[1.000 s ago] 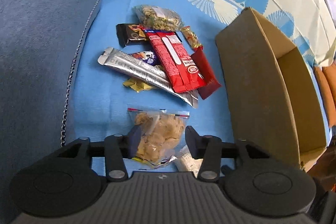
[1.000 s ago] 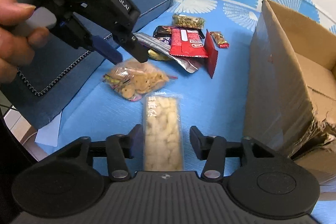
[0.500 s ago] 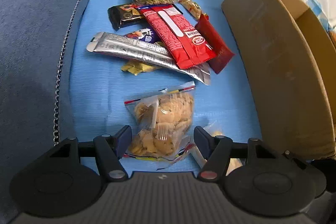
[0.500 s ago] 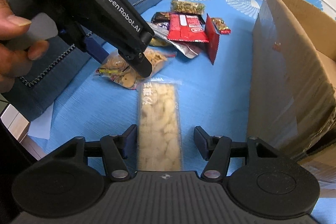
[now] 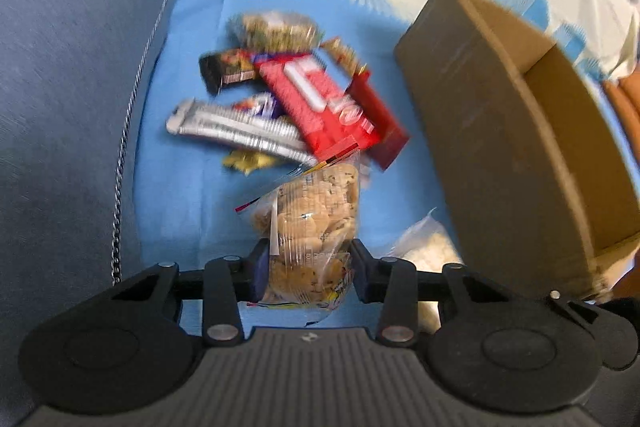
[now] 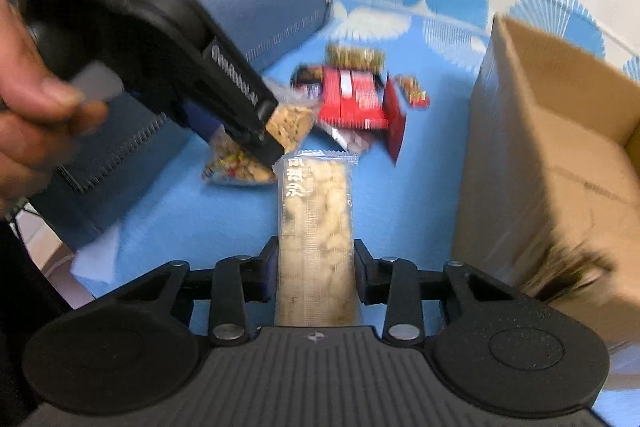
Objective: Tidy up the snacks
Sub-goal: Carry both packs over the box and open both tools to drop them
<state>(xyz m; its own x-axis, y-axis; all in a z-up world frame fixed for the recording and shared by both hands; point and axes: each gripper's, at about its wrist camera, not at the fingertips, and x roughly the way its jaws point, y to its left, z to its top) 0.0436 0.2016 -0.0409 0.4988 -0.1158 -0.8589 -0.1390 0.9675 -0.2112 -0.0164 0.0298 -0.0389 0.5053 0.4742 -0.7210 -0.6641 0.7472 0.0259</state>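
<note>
My left gripper (image 5: 306,273) is shut on a clear bag of cookies (image 5: 316,223) and holds it lifted off the blue cloth; the bag also shows in the right wrist view (image 6: 256,143), hanging from the left gripper (image 6: 264,143). My right gripper (image 6: 314,273) is shut on a long clear pack of pale crackers (image 6: 316,219), also seen in the left wrist view (image 5: 424,247). A pile of snacks lies beyond: a red wafer pack (image 5: 320,103), a silver bar (image 5: 240,131), a dark bar (image 5: 226,71). The open cardboard box (image 5: 512,147) stands to the right.
A blue sofa cushion (image 5: 80,87) borders the cloth on the left. A nut bag (image 5: 276,29) lies at the far end of the pile. The box's near wall (image 6: 540,195) stands close to the right of my right gripper. The person's hand (image 6: 36,115) holds the left gripper.
My left gripper closed on the cookie bag and raised it. My right gripper closed on the cracker pack. Both views are blurred from motion.
</note>
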